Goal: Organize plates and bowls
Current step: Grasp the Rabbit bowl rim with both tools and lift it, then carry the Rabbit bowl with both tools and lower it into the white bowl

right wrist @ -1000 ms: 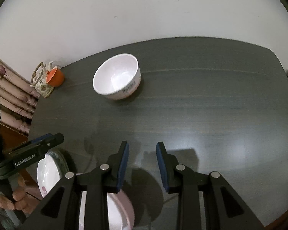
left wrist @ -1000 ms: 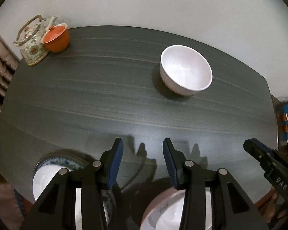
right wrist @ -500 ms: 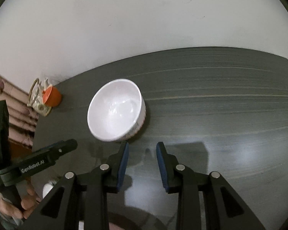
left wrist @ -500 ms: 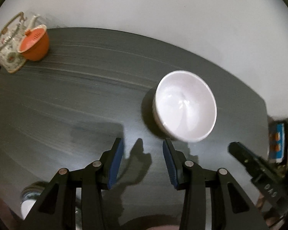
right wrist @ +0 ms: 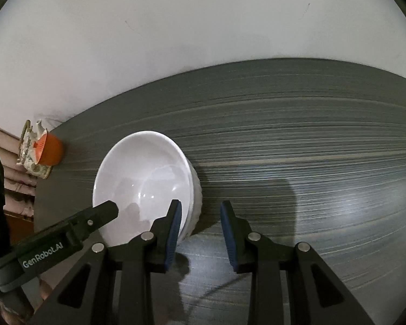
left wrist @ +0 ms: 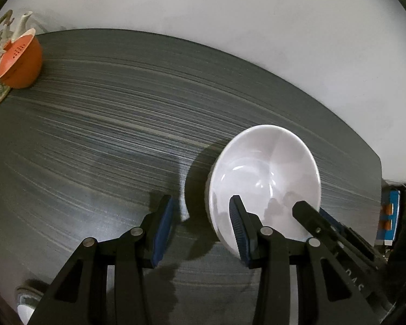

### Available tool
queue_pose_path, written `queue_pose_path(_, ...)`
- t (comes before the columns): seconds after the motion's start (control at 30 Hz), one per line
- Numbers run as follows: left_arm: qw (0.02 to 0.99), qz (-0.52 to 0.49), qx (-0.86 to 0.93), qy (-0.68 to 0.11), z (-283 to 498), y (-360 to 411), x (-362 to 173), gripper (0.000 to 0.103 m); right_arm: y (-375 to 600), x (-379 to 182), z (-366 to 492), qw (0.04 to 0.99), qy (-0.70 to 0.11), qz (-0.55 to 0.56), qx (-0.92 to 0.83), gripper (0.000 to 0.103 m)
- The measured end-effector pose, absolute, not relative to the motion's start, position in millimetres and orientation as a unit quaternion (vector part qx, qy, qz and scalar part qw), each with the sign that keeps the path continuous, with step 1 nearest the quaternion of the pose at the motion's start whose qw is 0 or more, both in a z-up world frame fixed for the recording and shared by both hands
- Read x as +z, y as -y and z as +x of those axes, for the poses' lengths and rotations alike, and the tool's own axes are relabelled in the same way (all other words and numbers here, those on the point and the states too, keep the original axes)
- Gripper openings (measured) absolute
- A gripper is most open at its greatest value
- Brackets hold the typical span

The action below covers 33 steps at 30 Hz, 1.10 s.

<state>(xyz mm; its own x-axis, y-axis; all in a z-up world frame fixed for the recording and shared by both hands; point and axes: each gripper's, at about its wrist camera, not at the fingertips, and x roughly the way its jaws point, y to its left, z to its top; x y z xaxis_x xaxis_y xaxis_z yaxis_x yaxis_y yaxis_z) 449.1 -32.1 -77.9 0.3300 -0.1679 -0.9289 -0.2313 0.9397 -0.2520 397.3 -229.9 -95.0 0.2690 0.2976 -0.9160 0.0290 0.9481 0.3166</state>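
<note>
**Now both grippers straddle the bowl's rim**

Broadly, a dark grey table (left wrist: pixel 108 135) with fine streaked grain fills both views, set against a plain white wall (right wrist: pixel 203 27). On it stands the white bowl (left wrist: pixel 262 168), upright and empty, near the table's right end in the left view and toward its left side in the right view.

Over the bowl's near left rim hangs the left gripper (left wrist: pixel 200 216), its fingers a moderate gap apart and gripping nothing; one blue pad (left wrist: pixel 236 214) sits over the bowl's inside, the other over bare table. The right gripper (right wrist: pixel 200 216) stands likewise parted and empty at the bowl's near right rim, one pad over the inside and the other outside. Whether any pad touches the rim cannot be told.

At the table's far left corner an orange cup (left wrist: pixel 21 62) leans against a patterned teapot (right wrist: pixel 31 149). A plate (left wrist: pixel 27 298) edge shows at the left view's lower left.
</note>
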Motion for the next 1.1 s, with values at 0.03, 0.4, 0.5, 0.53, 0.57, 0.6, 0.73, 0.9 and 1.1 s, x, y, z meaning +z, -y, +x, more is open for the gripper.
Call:
queue_pose_path(0.03,0.796,-0.171,0.020,-0.580,450.3,32.4,-80.2,0.037,227.8,-96.4,398.0,0.786,-0.598,0.133,0.085,0.030)
queue_pose_path(0.4,0.797,-0.176,-0.006,-0.578,456.1,31.8,-87.5,0.011,225.7,-99.8,394.2,0.785,-0.597,0.139,0.088,0.016)
queue_pose_path(0.5,0.800,-0.170,-0.006,-0.575,446.5,33.8,-80.4,0.011,226.4,-93.7,388.9,0.785,-0.598,0.139,0.087,0.016)
queue_pose_path(0.53,0.802,-0.170,-0.007,-0.573,442.0,34.3,-76.6,0.011,226.6,-88.8,384.9,0.786,-0.596,0.138,0.088,0.016)
queue_pose_path(0.57,0.805,-0.170,-0.009,-0.568,436.3,34.7,-69.7,0.011,226.6,-82.5,380.6,0.789,-0.593,0.136,0.089,0.016)
queue_pose_path(0.6,0.807,-0.169,-0.010,-0.566,437.4,31.7,-66.1,0.011,225.9,-76.9,378.0,0.791,-0.590,0.133,0.090,0.016)
queue_pose_path(0.73,0.821,-0.155,-0.015,-0.549,411.6,40.8,-34.1,0.011,229.1,-47.0,359.1,0.800,-0.577,0.135,0.093,0.016)
queue_pose_path(0.9,0.835,-0.144,-0.022,-0.531,378.6,50.9,1.6,0.012,233.1,-1.6,326.3,0.817,-0.556,0.123,0.095,0.016)
queue_pose_path(1.1,0.849,-0.133,-0.026,-0.511,338.0,60.4,32.4,0.012,232.4,41.2,278.1,0.829,-0.538,0.117,0.099,0.016)
